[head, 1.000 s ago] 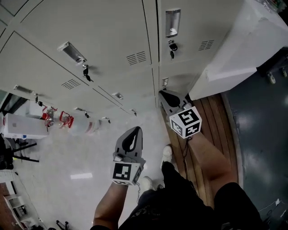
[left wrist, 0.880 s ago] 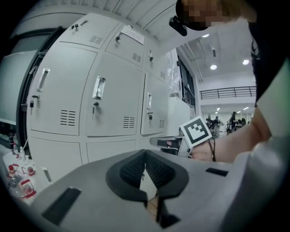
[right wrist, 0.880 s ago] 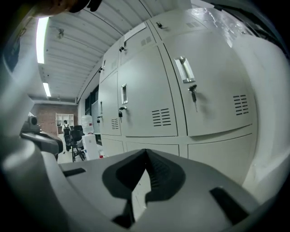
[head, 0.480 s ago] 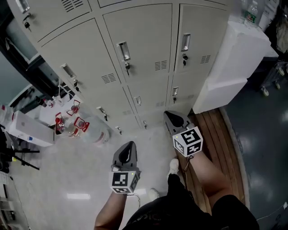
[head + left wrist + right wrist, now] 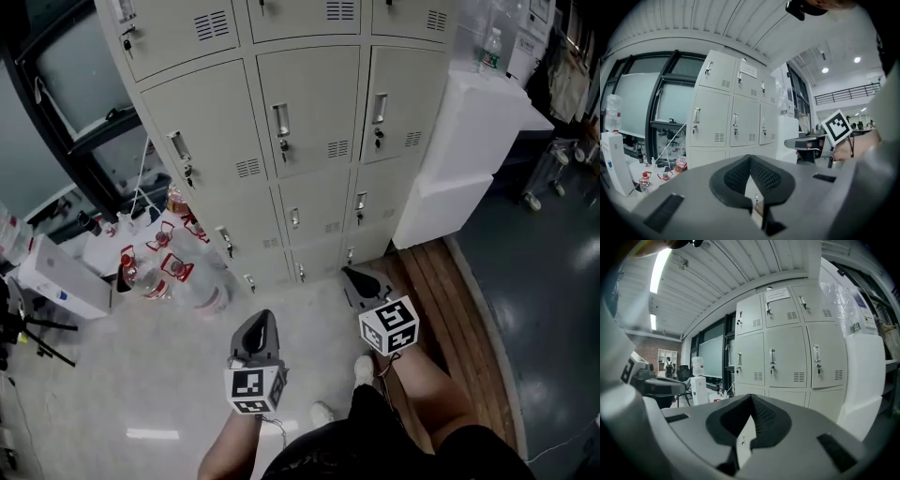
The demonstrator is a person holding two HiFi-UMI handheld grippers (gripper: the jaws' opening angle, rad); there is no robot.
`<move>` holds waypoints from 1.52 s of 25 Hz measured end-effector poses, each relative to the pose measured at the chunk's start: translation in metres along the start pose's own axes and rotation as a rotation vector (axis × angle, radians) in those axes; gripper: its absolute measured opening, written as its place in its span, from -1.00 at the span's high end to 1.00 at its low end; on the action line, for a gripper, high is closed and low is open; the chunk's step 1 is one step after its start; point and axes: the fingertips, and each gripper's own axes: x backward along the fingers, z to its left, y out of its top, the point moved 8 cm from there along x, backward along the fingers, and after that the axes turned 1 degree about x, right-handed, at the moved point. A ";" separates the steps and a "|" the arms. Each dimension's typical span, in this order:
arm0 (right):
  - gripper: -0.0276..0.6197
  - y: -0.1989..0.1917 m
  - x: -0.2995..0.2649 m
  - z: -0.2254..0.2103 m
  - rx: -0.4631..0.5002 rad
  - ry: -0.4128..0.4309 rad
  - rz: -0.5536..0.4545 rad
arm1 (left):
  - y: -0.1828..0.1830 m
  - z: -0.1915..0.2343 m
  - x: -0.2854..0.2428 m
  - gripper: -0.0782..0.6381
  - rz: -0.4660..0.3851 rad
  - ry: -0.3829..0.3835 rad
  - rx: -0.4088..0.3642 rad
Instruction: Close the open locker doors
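Note:
A bank of beige-grey lockers [image 5: 305,122] stands ahead, and every door I can see lies flush and closed, with handles and keys showing. The lockers also fill the middle of the left gripper view [image 5: 736,122] and the right gripper view [image 5: 787,352]. My left gripper [image 5: 260,330] is held over the pale floor, well short of the lockers, its jaws shut with nothing between them [image 5: 750,157]. My right gripper [image 5: 354,278] is a little nearer the lowest doors, also shut and empty [image 5: 751,397]. Neither touches a door.
White foam boxes [image 5: 469,141] are stacked against the lockers' right side with a water bottle [image 5: 488,49] on top. A wooden platform [image 5: 441,281] lies below them. Water jugs with red handles [image 5: 173,272] and a white box [image 5: 56,277] sit on the floor at left.
Both grippers have drawn back from the lockers and stayed shut. The head view has lifted, so more rows of closed doors now show.

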 end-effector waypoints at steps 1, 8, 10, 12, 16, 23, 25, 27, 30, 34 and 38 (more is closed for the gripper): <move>0.91 0.001 0.006 0.005 0.000 -0.001 0.001 | 0.000 -0.001 0.005 0.77 -0.002 0.001 0.004; 0.91 0.009 0.045 0.022 0.008 -0.011 -0.004 | -0.002 -0.016 0.031 0.77 -0.019 0.007 0.014; 0.91 0.011 0.058 0.022 0.009 -0.013 -0.004 | -0.003 -0.023 0.035 0.77 -0.015 0.014 0.019; 0.91 0.011 0.073 0.019 0.004 -0.015 -0.006 | -0.002 -0.034 0.038 0.77 -0.011 0.017 0.026; 0.91 0.008 0.107 0.009 -0.015 -0.014 -0.017 | 0.000 -0.064 0.043 0.77 -0.011 0.019 0.031; 0.91 -0.007 0.174 -0.024 -0.054 0.014 -0.036 | -0.006 -0.149 0.054 0.77 0.015 0.024 0.027; 0.91 -0.011 0.193 -0.032 -0.057 0.023 -0.043 | -0.007 -0.173 0.058 0.77 0.014 0.029 0.026; 0.91 -0.014 0.211 -0.038 -0.054 0.035 -0.053 | -0.008 -0.194 0.064 0.77 0.011 0.040 0.029; 0.91 -0.015 0.234 -0.044 -0.044 0.056 -0.065 | -0.009 -0.220 0.073 0.77 0.004 0.061 0.035; 0.91 -0.014 0.256 -0.047 -0.040 0.083 -0.071 | -0.008 -0.244 0.085 0.77 -0.003 0.085 0.036; 0.91 -0.018 0.270 -0.051 -0.035 0.104 -0.075 | -0.012 -0.263 0.089 0.77 -0.001 0.097 0.037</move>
